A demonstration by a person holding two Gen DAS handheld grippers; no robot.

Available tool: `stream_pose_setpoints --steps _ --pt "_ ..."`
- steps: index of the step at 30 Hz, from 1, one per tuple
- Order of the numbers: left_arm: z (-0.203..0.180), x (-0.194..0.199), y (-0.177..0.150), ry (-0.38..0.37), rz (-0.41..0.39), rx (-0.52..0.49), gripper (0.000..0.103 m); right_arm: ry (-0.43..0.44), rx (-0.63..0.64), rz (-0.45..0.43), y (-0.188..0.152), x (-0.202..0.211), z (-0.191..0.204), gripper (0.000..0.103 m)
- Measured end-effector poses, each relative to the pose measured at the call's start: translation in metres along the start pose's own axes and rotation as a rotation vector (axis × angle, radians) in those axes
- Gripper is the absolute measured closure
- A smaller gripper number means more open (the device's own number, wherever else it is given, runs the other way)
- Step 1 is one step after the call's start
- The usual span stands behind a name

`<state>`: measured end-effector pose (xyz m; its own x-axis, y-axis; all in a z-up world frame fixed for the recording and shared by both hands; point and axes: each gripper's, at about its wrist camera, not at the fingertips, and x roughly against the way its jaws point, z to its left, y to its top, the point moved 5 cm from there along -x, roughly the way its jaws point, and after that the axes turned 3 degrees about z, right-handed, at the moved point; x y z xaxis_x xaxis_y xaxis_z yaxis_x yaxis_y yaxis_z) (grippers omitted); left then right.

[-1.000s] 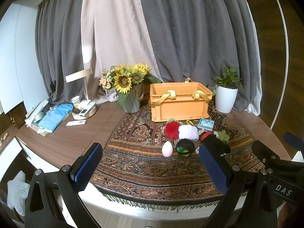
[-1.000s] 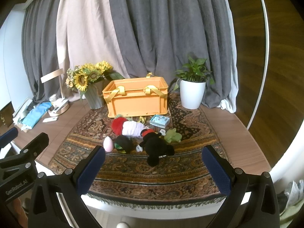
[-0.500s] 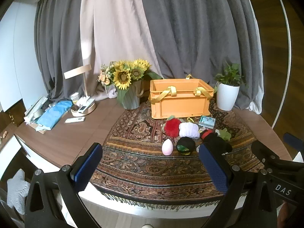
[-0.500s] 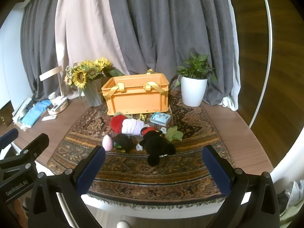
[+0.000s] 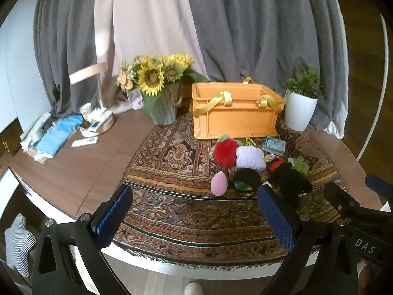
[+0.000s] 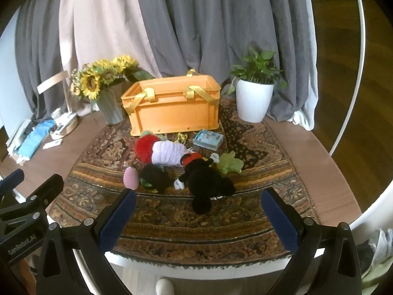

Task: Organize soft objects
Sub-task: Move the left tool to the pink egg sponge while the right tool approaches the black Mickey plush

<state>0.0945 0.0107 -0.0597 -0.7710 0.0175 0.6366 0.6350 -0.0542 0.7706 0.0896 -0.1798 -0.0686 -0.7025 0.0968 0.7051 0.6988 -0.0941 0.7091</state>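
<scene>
Crate (image 6: 172, 109): smooth matt orange plastic with satin ribbon handles. Rug (image 6: 184, 221): flat woven cloth. Tabletop (image 5: 81, 169): matt brown wood grain. Red plush (image 5: 224, 152) and black plush (image 6: 206, 182): fuzzy pile. Plant pot (image 6: 254, 102): glossy white. Curtains (image 6: 208, 24): matt heavy cloth. Gripper pads (image 6: 118, 221): ribbed blue rubber.

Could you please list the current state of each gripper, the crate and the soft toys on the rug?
left gripper: open, empty, short of the toys.
right gripper: open, empty, short of the toys.
orange crate: upright, open-topped, straps draped over its rim.
black plush: lying on the rug, outside the crate.
pink egg-shaped sponge: standing on the rug.
red pompom: on the rug, touching the white fluffy toy.
</scene>
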Motion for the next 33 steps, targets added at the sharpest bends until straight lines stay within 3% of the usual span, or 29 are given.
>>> stream_pose_setpoints --steps 11,20,25,29,33 --pt "0.0 -0.08 0.005 -0.083 0.084 -0.049 0.003 -0.069 -0.019 0.119 -0.002 -0.071 0.011 0.001" --pt "0.0 -0.127 0.001 -0.129 0.096 -0.102 0.007 -0.172 -0.012 0.132 -0.007 -0.104 0.016 0.001" --pt "-0.008 -0.148 -0.005 -0.13 0.111 -0.126 0.009 -0.212 0.067 0.149 -0.007 -0.122 0.014 0.001" --pt "-0.018 -0.167 -0.011 -0.116 0.143 -0.137 0.016 -0.203 0.111 0.17 -0.007 -0.14 0.01 0.001" --pt "-0.025 -0.181 -0.018 -0.098 0.178 -0.134 0.016 -0.2 0.153 0.178 -0.007 -0.155 0.006 0.001"
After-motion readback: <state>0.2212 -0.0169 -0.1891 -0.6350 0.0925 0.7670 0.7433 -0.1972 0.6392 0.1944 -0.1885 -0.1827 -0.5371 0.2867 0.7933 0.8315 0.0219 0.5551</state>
